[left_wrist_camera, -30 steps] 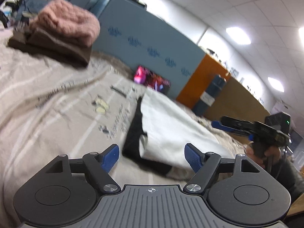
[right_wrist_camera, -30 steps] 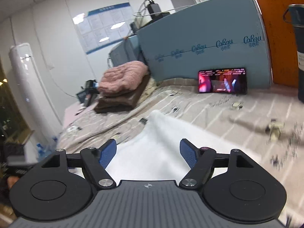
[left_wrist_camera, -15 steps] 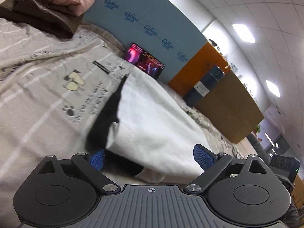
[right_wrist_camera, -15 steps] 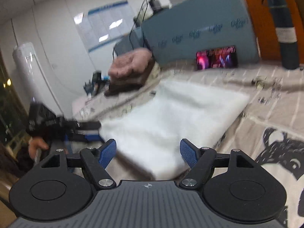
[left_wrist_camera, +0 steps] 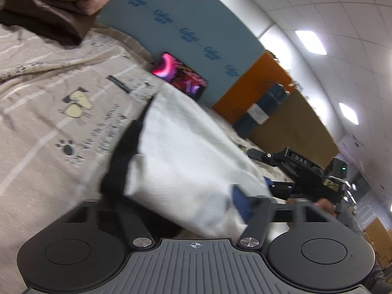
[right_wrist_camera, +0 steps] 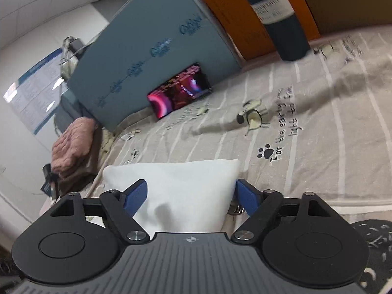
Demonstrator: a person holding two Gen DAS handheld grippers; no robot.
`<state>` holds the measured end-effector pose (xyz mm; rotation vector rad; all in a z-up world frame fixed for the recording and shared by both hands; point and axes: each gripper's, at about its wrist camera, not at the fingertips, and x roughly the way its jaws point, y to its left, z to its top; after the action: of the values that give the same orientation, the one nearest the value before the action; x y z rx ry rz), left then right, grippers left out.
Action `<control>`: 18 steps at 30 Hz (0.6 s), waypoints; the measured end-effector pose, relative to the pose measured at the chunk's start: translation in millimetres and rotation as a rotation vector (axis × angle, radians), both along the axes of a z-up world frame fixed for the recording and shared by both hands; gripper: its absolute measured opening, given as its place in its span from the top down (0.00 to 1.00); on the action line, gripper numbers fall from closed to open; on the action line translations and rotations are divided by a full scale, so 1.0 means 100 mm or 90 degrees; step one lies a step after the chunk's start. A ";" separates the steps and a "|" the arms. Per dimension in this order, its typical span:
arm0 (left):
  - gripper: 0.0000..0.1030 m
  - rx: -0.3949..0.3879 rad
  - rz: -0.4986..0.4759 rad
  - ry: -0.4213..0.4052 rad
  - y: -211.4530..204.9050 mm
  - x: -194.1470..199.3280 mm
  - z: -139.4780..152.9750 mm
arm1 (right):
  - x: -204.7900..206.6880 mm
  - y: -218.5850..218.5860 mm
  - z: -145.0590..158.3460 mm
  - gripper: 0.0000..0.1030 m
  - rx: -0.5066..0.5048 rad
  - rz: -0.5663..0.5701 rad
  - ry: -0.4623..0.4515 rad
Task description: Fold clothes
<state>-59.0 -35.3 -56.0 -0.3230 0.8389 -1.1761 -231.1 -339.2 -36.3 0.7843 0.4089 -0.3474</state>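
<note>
Nearest to us in the left wrist view, the left gripper (left_wrist_camera: 196, 203) has the near corner of the white garment (left_wrist_camera: 186, 152) bunched between its fingers; its jaws have just been closing, one blue ribbed pad shows at the cloth's right side, the other is buried under the fabric, and the picture is too smeared for us to say whether the pads actually pinch it. The garment is a soft, matte, folded slab with a black layer (left_wrist_camera: 122, 161) showing along its left edge; it lies on the beige bedsheet (left_wrist_camera: 36, 127), a thin woven cloth with pale stripes, paw prints and small cartoon dogs.

In the right wrist view, the right gripper (right_wrist_camera: 191, 197) straddles another corner of the same white garment (right_wrist_camera: 176, 183); its jaws have just been narrowing, yet each blue pad stands just beside the cloth's edge, so we read it as released, not clamped. From the left view we see that gripper (left_wrist_camera: 289, 171) side-on, black and angular, with a hand (left_wrist_camera: 323, 204) behind it.

Further off, a phone (right_wrist_camera: 180, 90) with a glowing pink screen leans against a smooth blue-grey panel (right_wrist_camera: 152, 39); a dark cylindrical bottle (right_wrist_camera: 281, 19) stands by an orange board (right_wrist_camera: 235, 17); at the far left a knobbly pink knit (right_wrist_camera: 73, 144) sits on a folded brown garment (right_wrist_camera: 80, 174).
</note>
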 end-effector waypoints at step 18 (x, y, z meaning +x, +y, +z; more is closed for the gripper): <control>0.83 -0.052 -0.119 -0.249 -0.65 -0.28 0.56 | -0.51 0.29 0.80 0.89 -0.238 -0.036 -0.118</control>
<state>-87.4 -100.4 -0.1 -0.0748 0.4855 -1.3945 -281.7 -310.3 44.0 0.4576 0.1397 -0.3866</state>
